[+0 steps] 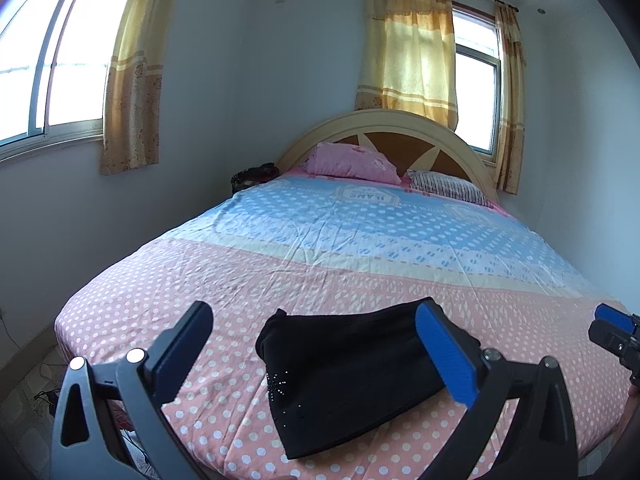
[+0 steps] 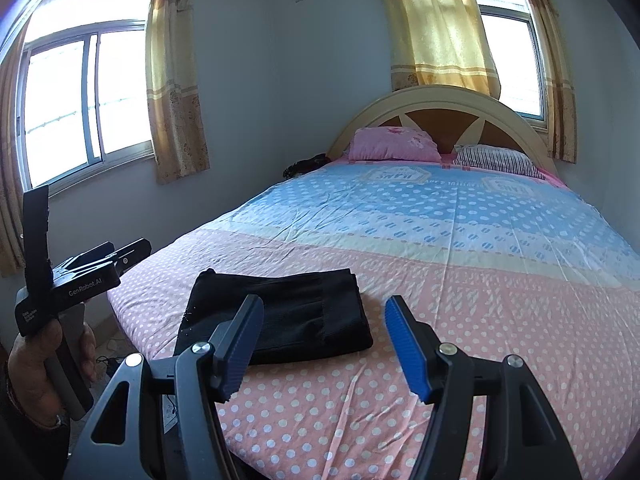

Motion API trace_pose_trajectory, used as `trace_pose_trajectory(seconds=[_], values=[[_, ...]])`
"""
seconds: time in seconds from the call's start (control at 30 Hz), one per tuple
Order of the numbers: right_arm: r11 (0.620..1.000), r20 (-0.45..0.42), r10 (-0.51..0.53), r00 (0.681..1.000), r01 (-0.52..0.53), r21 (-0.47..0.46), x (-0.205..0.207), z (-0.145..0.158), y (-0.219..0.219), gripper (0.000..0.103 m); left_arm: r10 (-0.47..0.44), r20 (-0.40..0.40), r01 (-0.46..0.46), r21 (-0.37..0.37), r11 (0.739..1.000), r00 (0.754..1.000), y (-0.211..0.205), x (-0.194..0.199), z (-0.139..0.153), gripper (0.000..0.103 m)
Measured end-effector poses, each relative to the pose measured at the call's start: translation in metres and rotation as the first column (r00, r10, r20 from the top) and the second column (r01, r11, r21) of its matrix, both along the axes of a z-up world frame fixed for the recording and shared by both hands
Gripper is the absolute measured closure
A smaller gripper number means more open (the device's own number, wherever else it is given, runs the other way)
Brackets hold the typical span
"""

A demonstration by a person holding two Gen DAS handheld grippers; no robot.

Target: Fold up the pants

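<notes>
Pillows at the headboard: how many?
2. A pink pillow leans against the left part of the arched wooden headboard; a dark-striped white pillow lies to its right. None other shows; any behind them would be hidden.

Pale walls (image 2: 260, 80), two bright windows (image 2: 84, 96) with yellow curtains (image 2: 176, 92), a wide bed (image 2: 460, 240) under a dotted pink and blue sheet, arched headboard (image 2: 440, 108), a pink pillow (image 2: 394, 144) beside a striped pillow (image 2: 496, 160), daylight coming in
</notes>
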State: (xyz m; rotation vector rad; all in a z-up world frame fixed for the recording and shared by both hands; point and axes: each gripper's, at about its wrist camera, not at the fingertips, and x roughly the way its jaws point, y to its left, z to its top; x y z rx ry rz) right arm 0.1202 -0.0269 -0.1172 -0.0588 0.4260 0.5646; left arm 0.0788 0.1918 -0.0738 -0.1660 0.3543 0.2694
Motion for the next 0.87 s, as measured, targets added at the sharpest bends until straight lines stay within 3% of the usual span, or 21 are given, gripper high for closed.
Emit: trace_pose_trajectory(seconds=[0.33, 0.57, 0.87], values=[[1.000, -0.007, 0.008, 1.000, -0.008, -0.021, -0.002, -0.006, 0.004, 0.038, 0.019, 0.007, -0.019, 0.029, 0.999, 1.000, -0.004, 0.000, 0.002, 0.000], [1.000, -0.022, 0.006, 1.000, -0.006, -0.025, 0.000, -0.013, 0.003, 0.038, 0.109, 0.001, -0.109, 0.070, 0.992, 0.994, -0.005, 0.002, -0.001, 0.000], [1.000, -0.039, -0.002, 0.999, 0.001, -0.025, 0.001, -0.021, 0.001, 0.038, 0.084, 0.039, -0.086, 0.071, 0.994, 0.996, -0.007, -0.003, -0.003, 0.000]])
